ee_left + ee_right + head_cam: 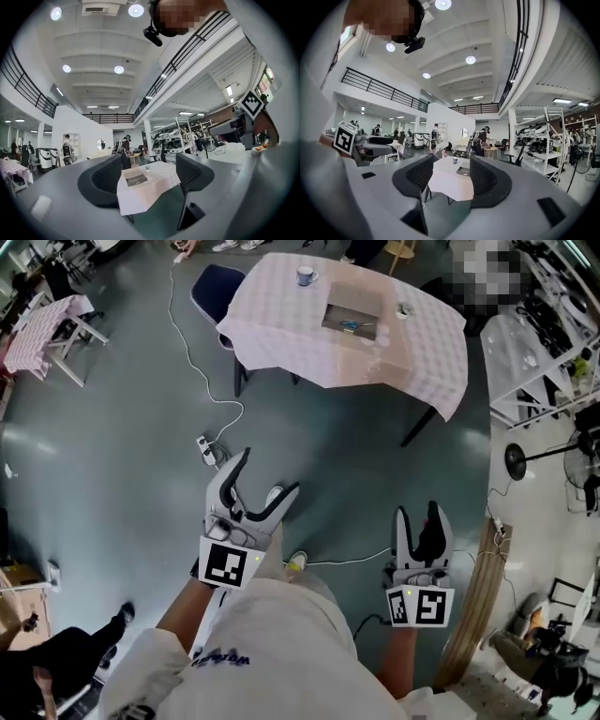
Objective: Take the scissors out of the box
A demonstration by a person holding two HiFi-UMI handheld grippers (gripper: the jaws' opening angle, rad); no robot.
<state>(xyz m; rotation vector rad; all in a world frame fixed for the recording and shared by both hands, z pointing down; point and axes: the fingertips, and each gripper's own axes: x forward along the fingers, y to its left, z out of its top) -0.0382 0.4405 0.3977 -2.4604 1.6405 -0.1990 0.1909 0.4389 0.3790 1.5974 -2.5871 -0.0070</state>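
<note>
Gaping wide, empty, left gripper (270, 472) and right gripper (417, 510) face the distant box (361, 308); scissors (354, 326) barely discernible.

Bright ceiling lamps (136, 10), fisheye-bent edges, perhaps slight blur.

Head down, others level, sharing distant table (281, 334)

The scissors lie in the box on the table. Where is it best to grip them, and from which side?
Probably the blue handle end, from straight above: the scissors lie flat in the open-topped box, whose walls block the sides. Finer pose is too small to tell.
</note>
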